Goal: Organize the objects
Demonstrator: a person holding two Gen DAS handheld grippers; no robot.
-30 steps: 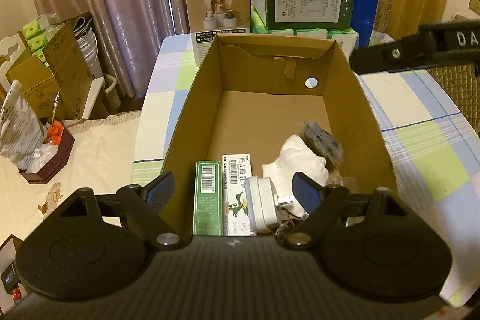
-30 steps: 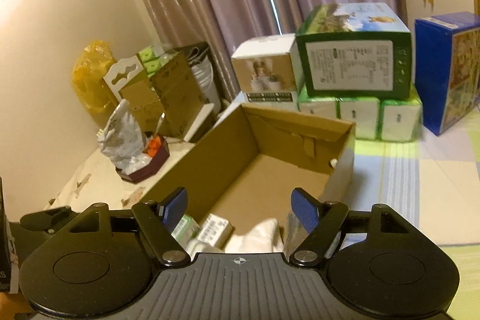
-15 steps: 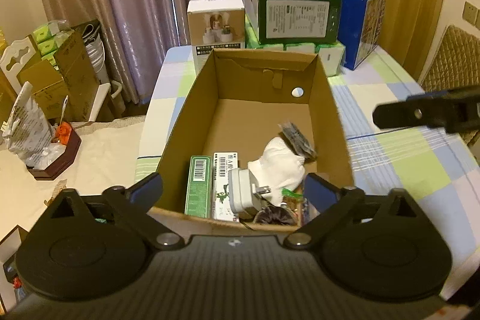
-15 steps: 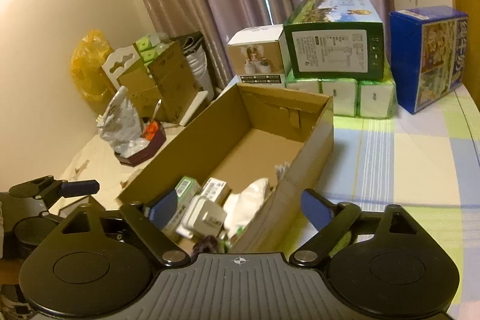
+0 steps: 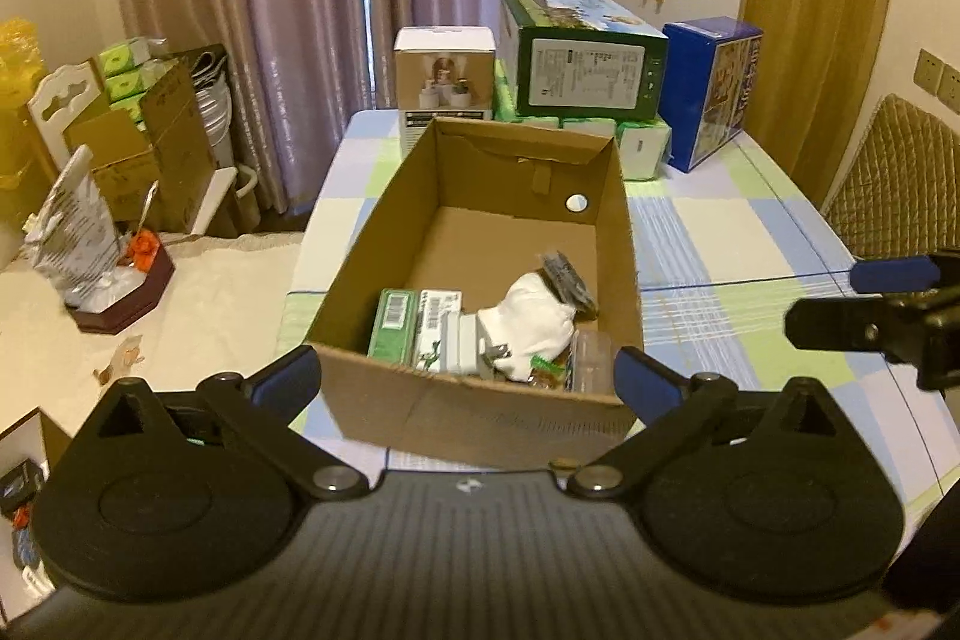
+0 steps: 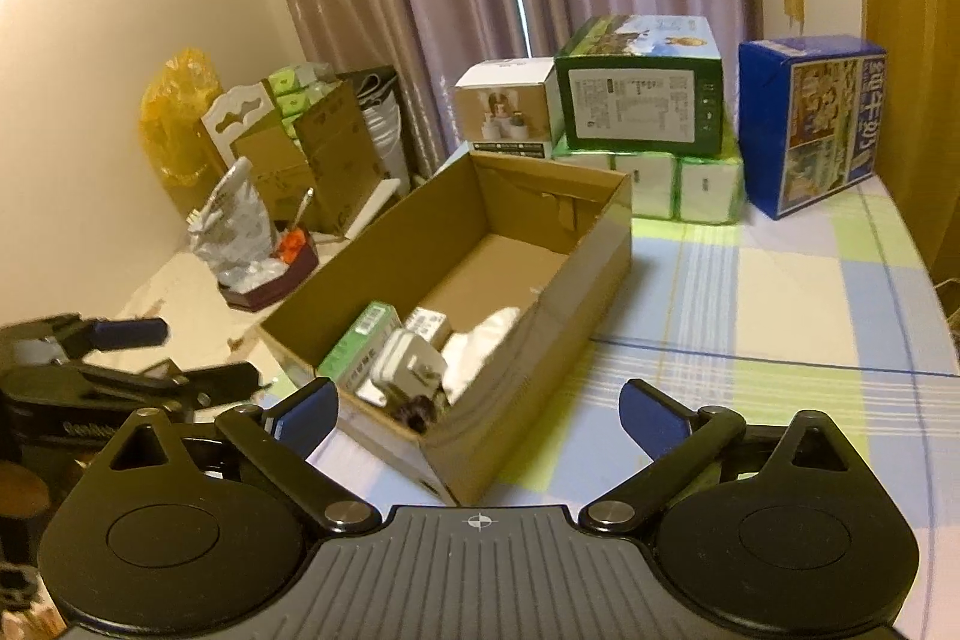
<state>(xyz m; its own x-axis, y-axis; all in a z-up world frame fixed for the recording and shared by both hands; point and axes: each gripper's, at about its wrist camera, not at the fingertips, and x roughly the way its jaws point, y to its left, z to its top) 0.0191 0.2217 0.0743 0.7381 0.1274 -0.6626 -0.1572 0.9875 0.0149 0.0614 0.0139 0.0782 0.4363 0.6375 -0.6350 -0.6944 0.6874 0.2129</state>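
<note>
A table covered by a checked cloth of pale blue, green and white point(image 5: 750, 244) carries a long, open brown cardboard box point(image 5: 366, 244), which stands near the table's left edge. Behind the box, against the purple curtains, are stacked a dark green printed carton point(image 5: 585, 64), a blue printed carton point(image 5: 714, 91) and a white carton with a photo on its front point(image 5: 444, 82). The box's far half is bare; its contents are bunched at the near end: a slim green packet with a barcode point(image 5: 393, 325) lying beside a white packet with green print point(image 5: 435, 325), a white plug-in charger point(image 6: 408, 361), a crumpled white cloth point(image 5: 534, 319) and a dark grey item point(image 5: 567, 277) against the right wall. The left gripper point(image 5: 467, 376) hangs just before the box's near wall, jaws spread wide and empty. The right gripper point(image 6: 479, 409) hangs at the box's near right corner, jaws likewise wide apart, holding nothing.
</note>
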